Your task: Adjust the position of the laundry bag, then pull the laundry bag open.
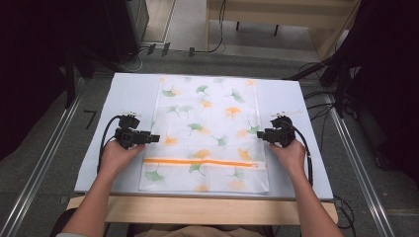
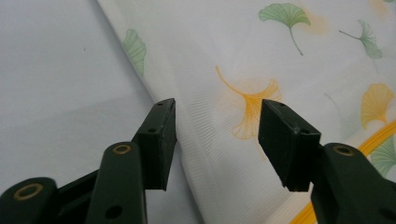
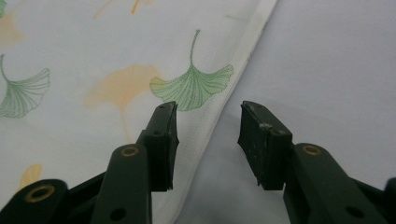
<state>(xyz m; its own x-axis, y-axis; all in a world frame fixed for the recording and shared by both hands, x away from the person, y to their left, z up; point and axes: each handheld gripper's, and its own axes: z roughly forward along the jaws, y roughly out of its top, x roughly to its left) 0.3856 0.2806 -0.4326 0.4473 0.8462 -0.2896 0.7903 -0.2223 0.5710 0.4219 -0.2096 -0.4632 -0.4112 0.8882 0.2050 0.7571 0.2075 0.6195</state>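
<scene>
Left tongs (image 1: 154,138): released, jaws apart, nothing gripped; in left gripper view they straddle left edge of mesh laundry bag (image 1: 207,129), pads clear of fabric. Right tongs (image 1: 260,133): released too, jaws astride bag's right edge. Both hands low at bag's sides, tongs pointing inward toward each other. Bag lies flat mid-counter (image 1: 128,89), ginkgo-leaf print, orange zipper (image 1: 202,162) across near end, between the two tongs.
</scene>
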